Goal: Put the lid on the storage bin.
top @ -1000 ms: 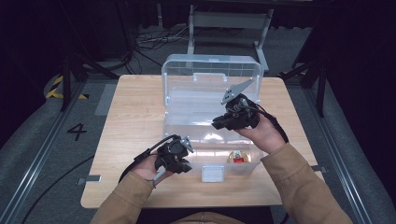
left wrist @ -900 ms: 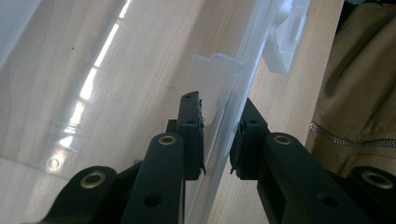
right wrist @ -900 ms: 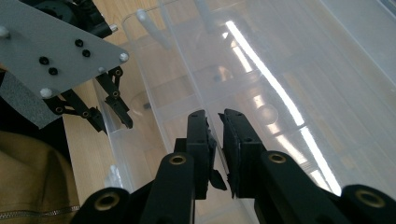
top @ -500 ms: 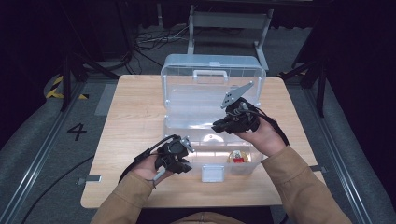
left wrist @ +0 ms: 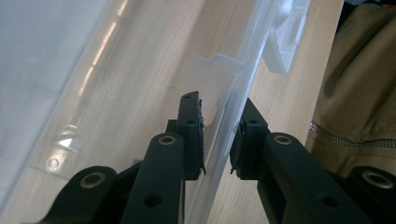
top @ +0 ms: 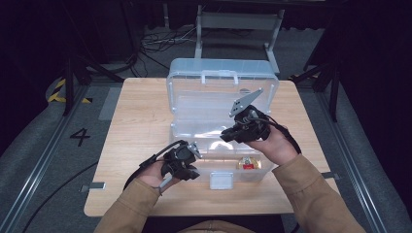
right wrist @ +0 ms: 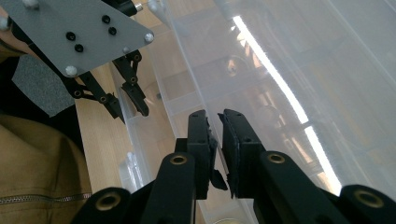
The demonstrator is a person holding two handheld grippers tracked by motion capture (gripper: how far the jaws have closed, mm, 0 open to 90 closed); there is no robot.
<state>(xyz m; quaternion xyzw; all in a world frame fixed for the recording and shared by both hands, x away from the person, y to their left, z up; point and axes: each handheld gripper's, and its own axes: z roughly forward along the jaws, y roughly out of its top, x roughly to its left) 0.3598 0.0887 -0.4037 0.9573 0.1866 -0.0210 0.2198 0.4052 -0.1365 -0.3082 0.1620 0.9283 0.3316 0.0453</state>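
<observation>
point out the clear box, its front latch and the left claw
clear box [top: 221,73], high view, top edge of the raised lid
front latch [top: 222,180], high view, middle of the latch flap
left claw [left wrist: 217,140], left gripper view, midway between the fingertips, which straddle the box's front wall

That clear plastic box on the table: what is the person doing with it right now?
A person holding a gripper in each hand works at a clear plastic box standing open on a wooden table. The left gripper straddles the box's front wall, one jaw on each side. The right gripper, jaws nearly together, hangs over the inside of the box. A small red and gold item lies in the front right part. The lid stands up at the back.
</observation>
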